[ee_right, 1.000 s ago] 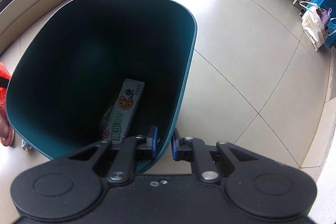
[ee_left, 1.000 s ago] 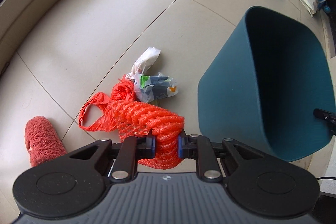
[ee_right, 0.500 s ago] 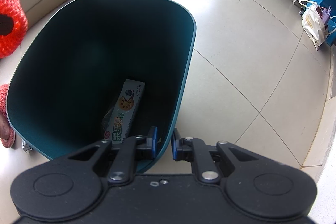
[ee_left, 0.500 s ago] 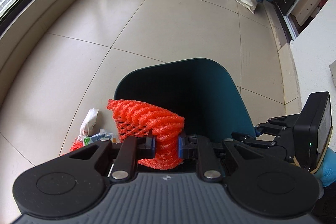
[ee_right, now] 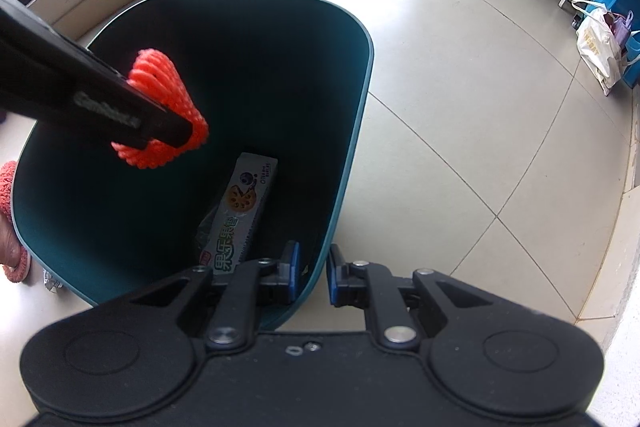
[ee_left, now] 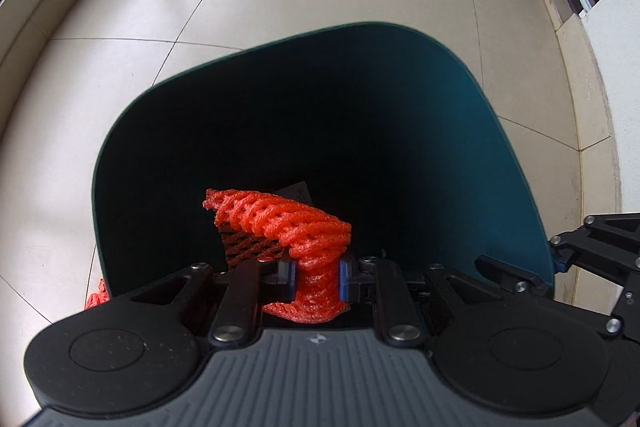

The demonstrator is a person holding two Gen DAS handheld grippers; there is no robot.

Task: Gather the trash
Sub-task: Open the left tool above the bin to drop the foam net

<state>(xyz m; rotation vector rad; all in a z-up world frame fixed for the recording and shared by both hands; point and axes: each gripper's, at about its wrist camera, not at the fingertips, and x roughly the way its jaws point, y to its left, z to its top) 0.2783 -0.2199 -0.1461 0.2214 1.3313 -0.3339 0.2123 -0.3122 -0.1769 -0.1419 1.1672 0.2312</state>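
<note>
Left hand-held gripper (ee_left: pixel 316 277), pinching the orange foam net (ee_left: pixel 296 223), has swung from the floor litter to over the teal bin (ee_left: pixel 492 131); in the right wrist view the net hangs inside the rim at approx. 10 o'clock, above a snack box (ee_right: pixel 244 211) already in the bin. Right hand-held gripper (ee_right: pixel 312 277) hasn't moved, pads clamped on the bin wall at 6 o'clock. Net looks ready to drop, i.e. one more item nearly collected.

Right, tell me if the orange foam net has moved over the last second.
Yes. The orange foam net, clamped in the left gripper, went from above the floor litter to over the teal plastic bin's opening.
</note>
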